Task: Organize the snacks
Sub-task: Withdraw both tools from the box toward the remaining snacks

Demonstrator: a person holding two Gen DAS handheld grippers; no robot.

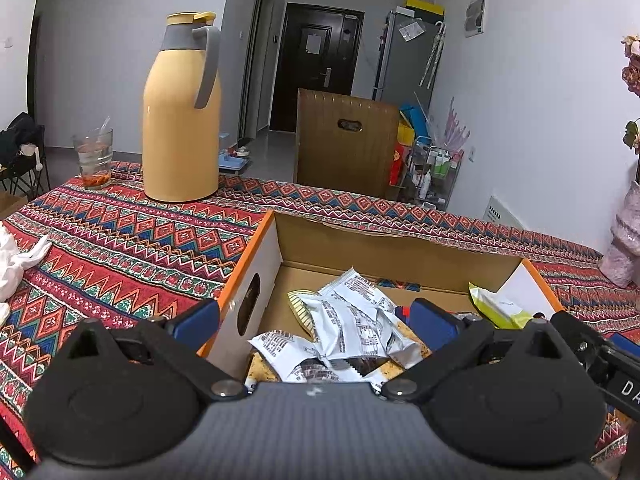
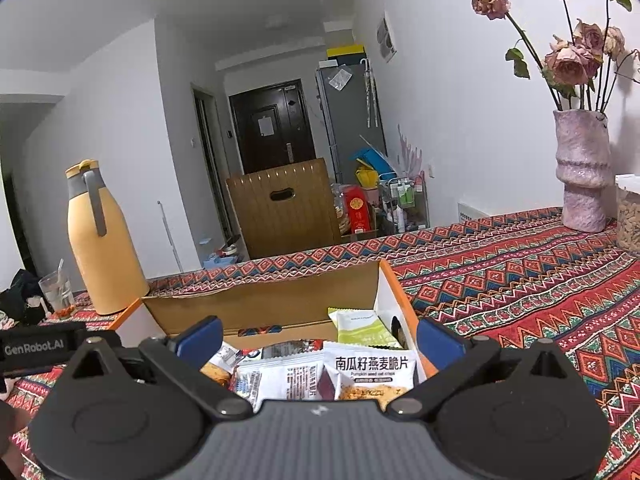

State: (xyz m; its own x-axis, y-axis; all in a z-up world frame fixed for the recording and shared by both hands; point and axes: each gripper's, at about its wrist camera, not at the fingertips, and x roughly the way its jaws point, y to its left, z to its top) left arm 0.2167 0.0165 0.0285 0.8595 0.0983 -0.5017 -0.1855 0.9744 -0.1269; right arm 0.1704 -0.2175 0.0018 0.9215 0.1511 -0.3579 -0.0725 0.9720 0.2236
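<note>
Nearest, the left gripper (image 1: 316, 316) stands with its jaws spread wide and empty, straddling the left wall of the cardboard box (image 1: 256, 264). The right gripper (image 2: 320, 340) is equally wide and empty, straddling the box's right wall. The snack packets (image 1: 352, 320) lie heaped inside the box. The patterned tablecloth (image 1: 120, 248) lies mostly bare to either side; the yellow flask (image 1: 180, 120) stands beyond the box's far left corner, the pink vase (image 2: 584, 172) well off to the right.

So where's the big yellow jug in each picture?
Left wrist view: the yellow jug stands upper left on the patterned tablecloth, beyond the cardboard box.
Right wrist view: the jug is at the far left.
Shared landmark: the drinking glass just left of it.
</note>
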